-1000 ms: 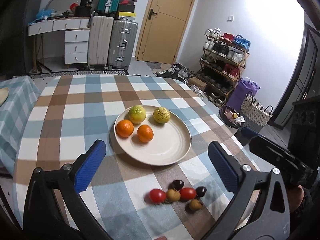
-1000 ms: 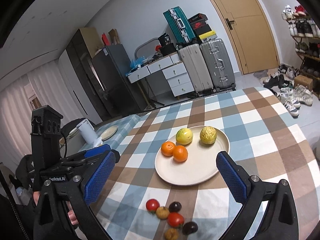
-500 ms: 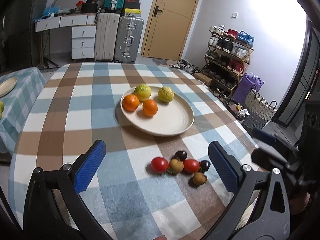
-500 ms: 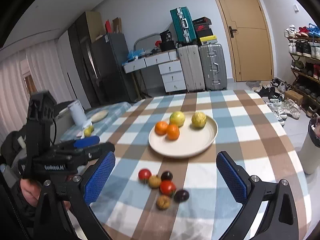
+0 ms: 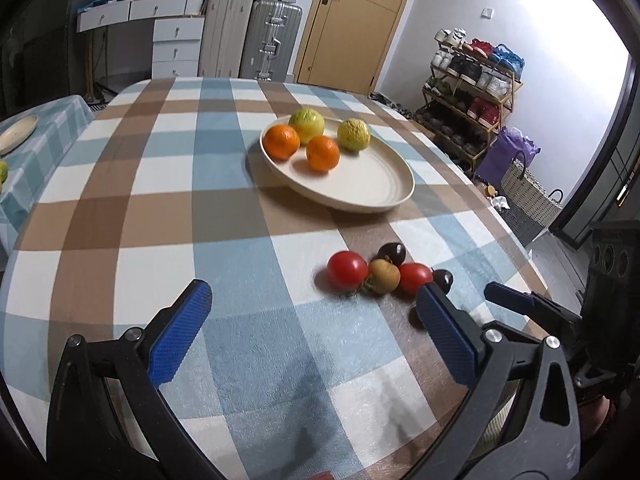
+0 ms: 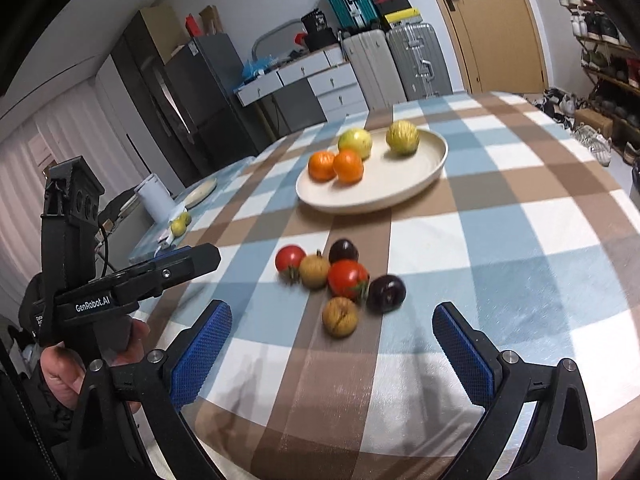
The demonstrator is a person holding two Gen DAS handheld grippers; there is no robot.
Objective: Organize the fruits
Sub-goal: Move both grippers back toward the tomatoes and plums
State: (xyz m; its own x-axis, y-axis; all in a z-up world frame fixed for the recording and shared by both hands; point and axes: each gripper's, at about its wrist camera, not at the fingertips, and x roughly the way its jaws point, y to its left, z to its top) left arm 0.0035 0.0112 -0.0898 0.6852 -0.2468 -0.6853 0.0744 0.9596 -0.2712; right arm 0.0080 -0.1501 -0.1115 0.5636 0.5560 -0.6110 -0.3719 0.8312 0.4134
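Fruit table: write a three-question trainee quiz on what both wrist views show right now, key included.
1. True or false: the plate holds four fruits.
2. Multiple choice: the loose cluster on the tablecloth holds how many pieces? A) four B) six C) eight
3. Fill in: both the left gripper and the right gripper are ____ and hold nothing.

Key
1. True: two oranges and two yellow-green fruits.
2. B: two red tomatoes, two dark plums and two tan-brown fruits.
3. Open: the blue pads stand wide apart above the cloth.
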